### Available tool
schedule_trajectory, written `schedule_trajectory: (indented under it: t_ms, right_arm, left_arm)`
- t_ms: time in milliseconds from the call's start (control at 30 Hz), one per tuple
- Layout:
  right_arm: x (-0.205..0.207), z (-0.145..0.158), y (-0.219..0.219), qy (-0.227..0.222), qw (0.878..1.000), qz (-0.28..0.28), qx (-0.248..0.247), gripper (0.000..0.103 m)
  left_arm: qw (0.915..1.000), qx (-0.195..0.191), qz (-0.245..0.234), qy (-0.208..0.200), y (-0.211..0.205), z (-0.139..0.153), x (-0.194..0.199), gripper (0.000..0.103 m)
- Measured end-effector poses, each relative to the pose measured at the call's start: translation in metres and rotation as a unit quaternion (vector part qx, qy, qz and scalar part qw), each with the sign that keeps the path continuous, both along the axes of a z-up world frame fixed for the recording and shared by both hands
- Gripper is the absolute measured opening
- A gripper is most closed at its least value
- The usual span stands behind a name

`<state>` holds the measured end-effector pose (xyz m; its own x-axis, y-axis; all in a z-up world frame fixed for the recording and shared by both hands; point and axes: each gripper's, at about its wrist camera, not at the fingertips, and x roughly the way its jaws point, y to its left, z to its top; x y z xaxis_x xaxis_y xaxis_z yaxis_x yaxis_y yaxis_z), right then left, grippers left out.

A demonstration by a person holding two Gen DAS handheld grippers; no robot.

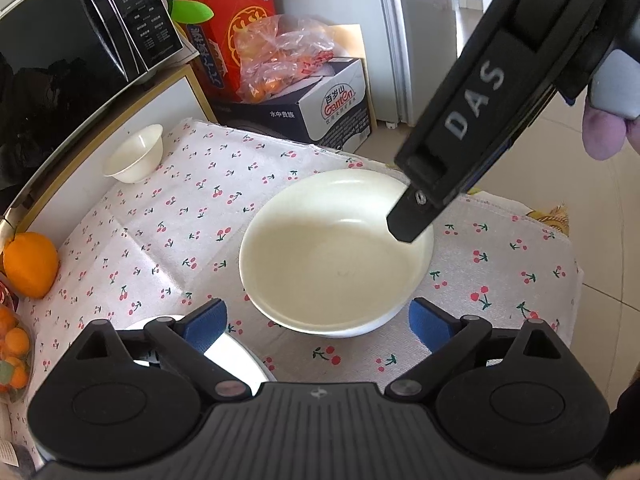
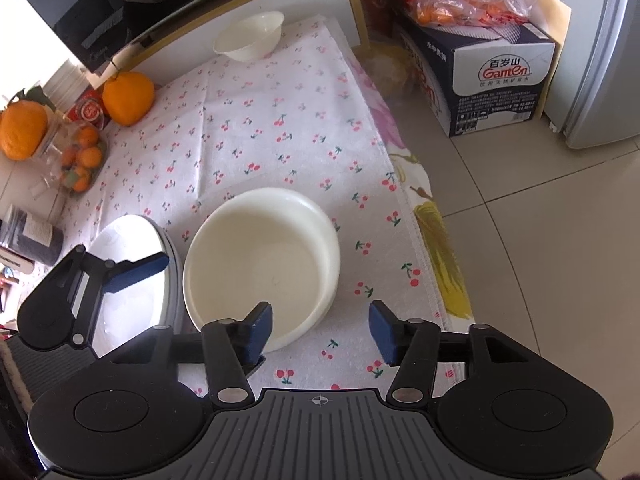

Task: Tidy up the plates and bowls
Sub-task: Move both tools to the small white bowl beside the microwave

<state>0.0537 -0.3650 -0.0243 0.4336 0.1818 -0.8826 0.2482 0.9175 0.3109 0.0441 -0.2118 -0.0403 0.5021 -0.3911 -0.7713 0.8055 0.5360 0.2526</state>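
The large cream-white round bowl (image 2: 262, 268) rests on the cherry-print cloth of the table (image 2: 280, 136). The right gripper (image 2: 320, 330) has its jaws spread, its left pad at the bowl's 6 o'clock rim, not pressing. The left gripper (image 1: 318, 322) has its jaws spread wide, the bowl at 12 o'clock from them.

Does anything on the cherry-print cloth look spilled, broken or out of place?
Nothing spilled or broken. The large bowl stands upright beside the plate. Only the small bowl sits apart at the cloth's far edge, not yet grouped.

Beige tiled floor (image 2: 540, 240), black microwave (image 1: 80, 32), white fridge (image 1: 420, 40), daylight.
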Motion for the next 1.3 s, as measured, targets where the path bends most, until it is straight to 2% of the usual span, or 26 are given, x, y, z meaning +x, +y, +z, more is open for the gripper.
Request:
schedule_trajectory:
  t_ms: [133,200,367,467,633,767,867,1033,1300]
  right_arm:
    - [0.000,0.008,-0.003,-0.015,1.000,0.004,-0.007,0.065]
    - [-0.001,0.012,-0.005,-0.031,0.999,0.008,-0.017,0.072]
    - [0.004,0.024,-0.012,-0.067,0.997,0.012,-0.040,0.075]
    - [0.013,0.032,-0.020,-0.085,0.996,0.003,-0.035,0.081]
    - [0.038,0.045,-0.030,-0.094,0.995,0.006,-0.024,0.083]
    - [0.060,0.055,-0.031,-0.107,0.994,0.013,-0.035,0.088]
    - [0.080,0.060,-0.030,-0.106,0.993,0.023,-0.047,0.088]
    - [0.116,0.063,-0.029,-0.114,0.990,0.044,-0.068,0.089]
    - [0.178,0.045,-0.037,-0.125,0.987,0.072,-0.076,0.089]
  left_arm:
    - [1.0000,0.000,-0.003,0.004,0.001,0.005,0.000,0.098]
    - [1.0000,-0.003,-0.007,0.003,0.004,0.009,-0.001,0.098]
    - [0.9996,-0.026,-0.003,0.003,0.016,0.025,0.004,0.098]
    - [0.9991,-0.040,0.010,-0.005,0.025,0.037,0.011,0.100]
    - [0.9975,-0.056,0.040,-0.013,0.040,0.057,0.036,0.101]
    - [0.9958,-0.061,0.067,-0.010,0.051,0.068,0.063,0.102]
    - [0.9949,-0.059,0.082,-0.007,0.056,0.073,0.084,0.102]
    - [0.9944,-0.038,0.094,-0.029,0.056,0.080,0.117,0.102]
    - [0.9944,-0.016,0.094,-0.046,0.045,0.080,0.176,0.102]
